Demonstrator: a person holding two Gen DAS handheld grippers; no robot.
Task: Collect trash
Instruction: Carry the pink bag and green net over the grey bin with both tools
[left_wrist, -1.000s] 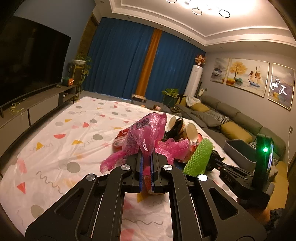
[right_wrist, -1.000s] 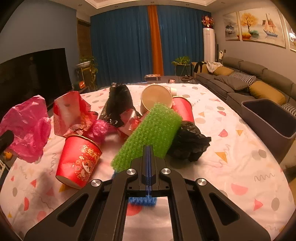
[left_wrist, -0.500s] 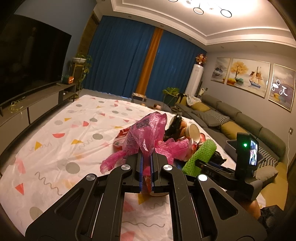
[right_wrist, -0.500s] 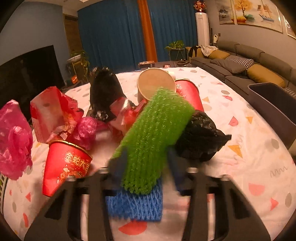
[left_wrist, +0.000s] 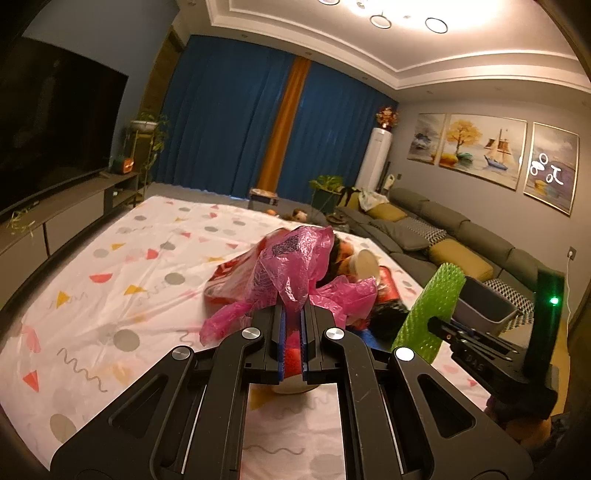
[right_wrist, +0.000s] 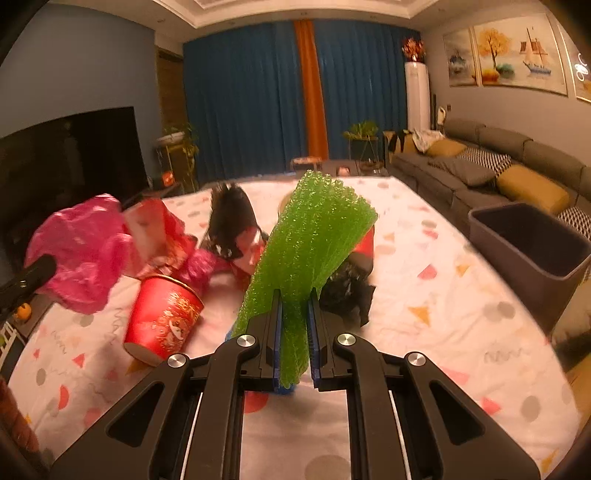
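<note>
The grey bin (right_wrist: 532, 243) looks empty; right gripper (right_wrist: 294, 328) has just clenched green foam (right_wrist: 314, 236), left gripper (left_wrist: 291, 332) clamps the pink bag (left_wrist: 295, 266).

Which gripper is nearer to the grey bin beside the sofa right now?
Right. The right gripper, shut on the green foam sleeve, sits just short of the grey bin. The left gripper, shut on the pink plastic bag, is farther away, across the trash pile.

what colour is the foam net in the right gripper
Bright green; the foam net shows best in the right wrist view, pinched in the right gripper.
</note>
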